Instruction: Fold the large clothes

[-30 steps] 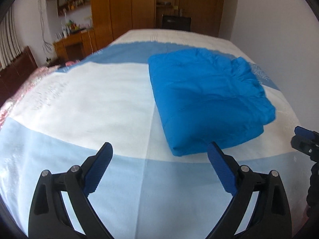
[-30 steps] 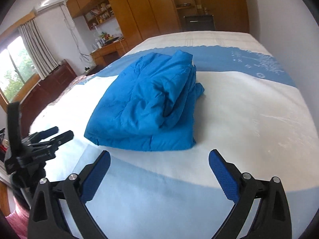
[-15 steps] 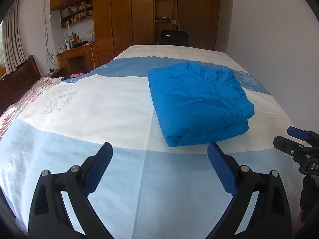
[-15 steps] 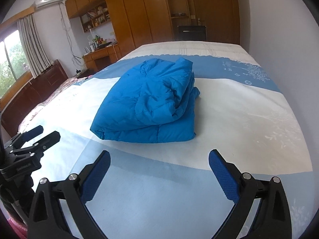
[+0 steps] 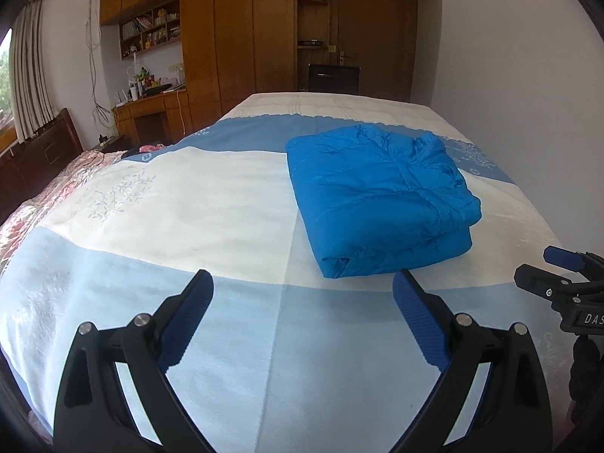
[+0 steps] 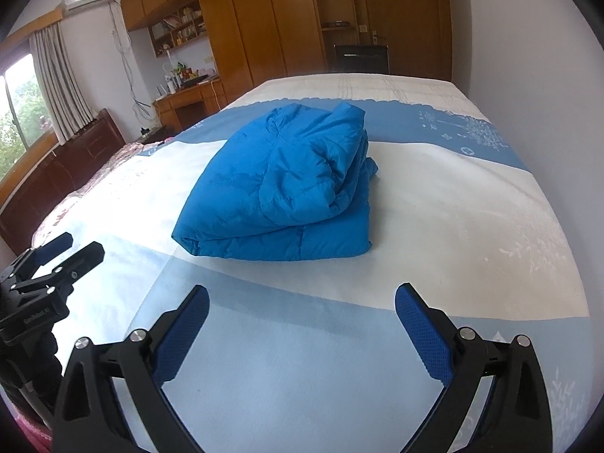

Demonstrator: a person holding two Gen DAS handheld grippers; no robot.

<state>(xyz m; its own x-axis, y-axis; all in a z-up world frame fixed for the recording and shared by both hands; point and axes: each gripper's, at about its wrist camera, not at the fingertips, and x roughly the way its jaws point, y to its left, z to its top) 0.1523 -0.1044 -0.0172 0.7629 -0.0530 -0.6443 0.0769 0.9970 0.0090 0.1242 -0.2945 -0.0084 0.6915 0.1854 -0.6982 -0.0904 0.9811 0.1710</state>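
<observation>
Left wrist view: the left gripper (image 5: 302,294), black-framed with blue textured pads, hangs spread wide and empty above the near, pale blue band of the bedspread (image 5: 188,204). The bright blue quilted puffer jacket (image 5: 377,196) lies folded into a thick rectangular bundle on the white band of the blue-and-white bedspread, right of centre, its folded corner just beyond the gripper's right fingertip and not touching it. The right gripper (image 5: 543,268) shows at the right edge, near the bundle's near right side. In the right wrist view, the right gripper (image 6: 302,298) is likewise spread apart and holds nothing, and the jacket (image 6: 279,188) sits ahead of it, layers stacked. The left gripper (image 6: 68,249) shows at the left edge. Brown wooden wardrobes (image 5: 234,26) line the far wall.
</observation>
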